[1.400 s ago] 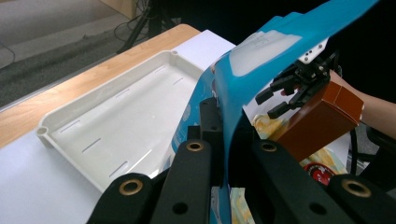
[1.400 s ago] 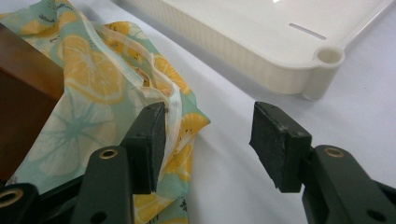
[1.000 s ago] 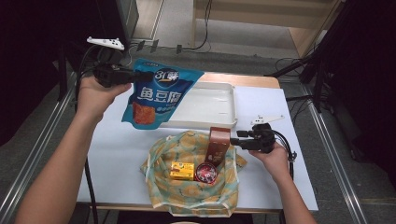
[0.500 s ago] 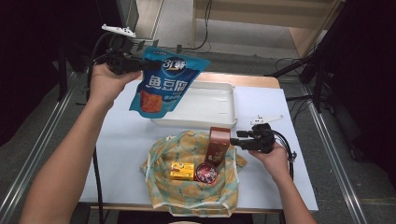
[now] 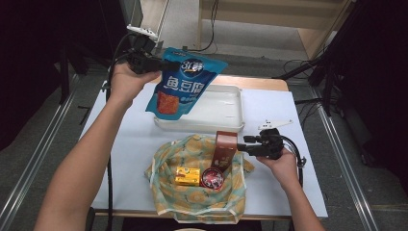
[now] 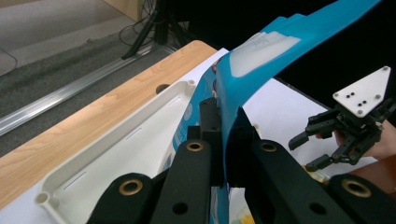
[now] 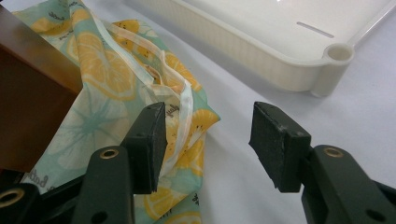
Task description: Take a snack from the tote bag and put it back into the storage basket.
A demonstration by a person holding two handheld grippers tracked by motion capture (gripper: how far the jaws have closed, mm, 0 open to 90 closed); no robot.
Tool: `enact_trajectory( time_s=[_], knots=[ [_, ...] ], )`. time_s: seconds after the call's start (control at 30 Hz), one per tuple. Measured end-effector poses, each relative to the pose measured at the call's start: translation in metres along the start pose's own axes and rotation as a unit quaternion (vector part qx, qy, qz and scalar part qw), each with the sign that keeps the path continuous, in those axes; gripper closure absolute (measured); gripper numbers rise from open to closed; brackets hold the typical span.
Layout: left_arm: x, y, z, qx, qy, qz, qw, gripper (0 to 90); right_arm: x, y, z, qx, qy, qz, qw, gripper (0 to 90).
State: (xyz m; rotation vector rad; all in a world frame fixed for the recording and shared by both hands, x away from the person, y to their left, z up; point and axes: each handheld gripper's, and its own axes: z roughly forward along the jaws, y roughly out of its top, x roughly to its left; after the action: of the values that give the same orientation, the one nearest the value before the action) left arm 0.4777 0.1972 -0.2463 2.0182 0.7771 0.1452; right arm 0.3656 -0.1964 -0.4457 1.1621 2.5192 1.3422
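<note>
The left gripper's (image 5: pixel 161 63) fingers are clamped on the top corner of a glossy blue plastic snack pouch (image 5: pixel 180 86), which hangs limp, light and slippery below them, above the white tray (image 5: pixel 226 103). The right gripper's (image 5: pixel 246 145) fingers stand apart, holding nothing.

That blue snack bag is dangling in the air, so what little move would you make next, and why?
Probably lower the blue bag into the white tray just beneath it. The left tool is pinching its top edge, and the bag hangs over the tray's near-left part, clear of the table.
</note>
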Motion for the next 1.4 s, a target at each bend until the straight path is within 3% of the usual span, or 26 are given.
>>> enact_trajectory(
  time_s=[0.4, 0.93, 1.0, 1.17, 1.4],
  knots=[
    [0.004, 0.01, 0.034, 0.003, -0.007, -0.001, 1.0, 89.7, 0.004, -0.003, 0.0, 0.011, 0.003, -0.001, 0.9999, 46.8],
    [0.01, 0.005, 0.077, 0.005, -0.021, -0.013, 0.9997, 89.6, 0.004, -0.008, -0.001, 0.017, 0.0, 0.004, 0.9999, 46.8],
    [0.013, 0.003, 0.078, -0.006, -0.031, -0.025, 0.9992, 89.6, 0.004, -0.008, -0.001, 0.018, -0.001, 0.005, 0.9998, 46.8],
    [0.015, 0.0, 0.074, 0.003, -0.02, -0.008, 0.9998, 89.2, 0.003, -0.008, -0.001, 0.019, 0.0, 0.006, 0.9998, 46.8],
    [0.023, -0.014, 0.064, 0.0, -0.021, -0.008, 0.9998, 88.6, 0.003, -0.009, 0.0, 0.021, -0.001, 0.004, 0.9998, 46.8]
  ],
)
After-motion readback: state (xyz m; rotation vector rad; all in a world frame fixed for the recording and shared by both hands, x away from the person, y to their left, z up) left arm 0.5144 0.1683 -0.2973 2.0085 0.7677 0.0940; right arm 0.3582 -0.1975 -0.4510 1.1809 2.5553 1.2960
